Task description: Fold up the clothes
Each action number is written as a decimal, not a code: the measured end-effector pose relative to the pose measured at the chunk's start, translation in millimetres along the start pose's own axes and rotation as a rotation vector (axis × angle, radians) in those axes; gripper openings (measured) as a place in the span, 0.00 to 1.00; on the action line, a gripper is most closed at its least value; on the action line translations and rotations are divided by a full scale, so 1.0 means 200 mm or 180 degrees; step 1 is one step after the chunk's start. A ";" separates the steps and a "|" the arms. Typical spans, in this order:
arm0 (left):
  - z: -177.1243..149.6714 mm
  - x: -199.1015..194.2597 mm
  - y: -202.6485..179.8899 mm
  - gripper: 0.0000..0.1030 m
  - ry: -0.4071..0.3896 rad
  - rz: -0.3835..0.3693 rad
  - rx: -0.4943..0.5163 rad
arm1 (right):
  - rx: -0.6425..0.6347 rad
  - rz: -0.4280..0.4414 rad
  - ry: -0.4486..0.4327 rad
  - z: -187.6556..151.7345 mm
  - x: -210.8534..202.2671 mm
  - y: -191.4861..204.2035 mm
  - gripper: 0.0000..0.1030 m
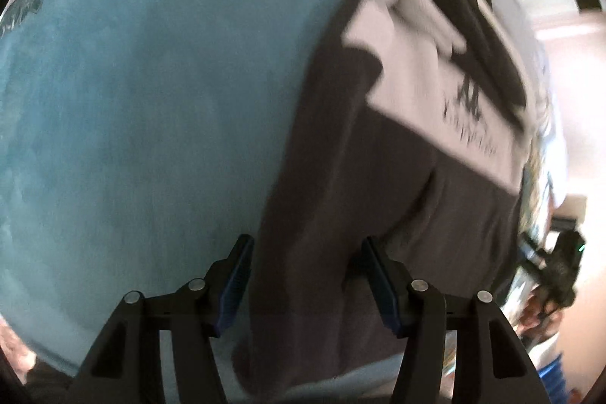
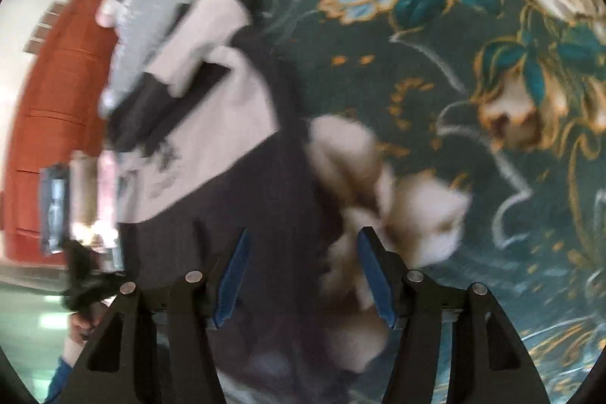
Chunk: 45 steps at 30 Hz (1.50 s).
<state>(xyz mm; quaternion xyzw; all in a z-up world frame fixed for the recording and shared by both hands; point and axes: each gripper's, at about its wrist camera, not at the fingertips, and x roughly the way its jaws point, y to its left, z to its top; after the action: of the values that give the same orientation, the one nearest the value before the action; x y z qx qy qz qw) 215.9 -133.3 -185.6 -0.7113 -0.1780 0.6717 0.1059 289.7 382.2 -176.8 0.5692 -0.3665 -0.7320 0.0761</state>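
Sweatshirt [image 1: 341, 214] lies between both parted claws, left claw [image 1: 305, 275], right claw [image 2: 301, 271].

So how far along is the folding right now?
Early, it seems. Nothing looks folded: the dark-and-white garment lies loosely spread and rumpled, blurred by motion. Both grippers, left and right, are open with its dark fabric between their fingers, gripping nothing. The folding itself appears to remain.
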 end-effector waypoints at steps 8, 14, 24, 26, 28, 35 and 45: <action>-0.12 0.01 0.00 0.17 0.0295 0.0213 0.0079 | -0.0223 0.0375 0.0342 -0.12 0.01 0.07 0.09; -0.21 -0.22 -0.15 0.10 0.0045 0.0395 0.0557 | -0.0492 0.0847 0.0303 -0.08 -0.15 0.24 0.08; -0.33 -0.50 0.02 0.08 0.0060 0.0048 0.0387 | -0.0443 0.1521 0.0592 -0.17 -0.13 0.38 0.08; -0.28 -0.55 0.09 0.08 0.0011 -0.0271 0.0176 | -0.0242 0.1678 0.0367 -0.05 -0.18 0.32 0.08; -0.18 -0.61 0.12 0.08 -0.0135 -0.0651 -0.0095 | -0.0035 0.1805 0.0148 0.07 -0.21 0.28 0.08; 0.41 -0.70 0.11 0.08 -0.0682 -0.1428 -0.0745 | 0.0599 0.1702 -0.0025 0.44 0.03 0.26 0.08; 0.88 -0.32 0.13 0.11 -0.0720 -0.1534 -0.1610 | 0.1414 0.1491 -0.0208 0.91 0.37 0.23 0.11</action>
<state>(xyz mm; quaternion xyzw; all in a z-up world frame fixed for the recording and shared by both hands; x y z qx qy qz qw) 40.8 -197.1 -150.3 -0.5739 -0.5115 0.6366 0.0616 87.7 392.0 -191.1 0.4483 -0.6406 -0.6145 0.1047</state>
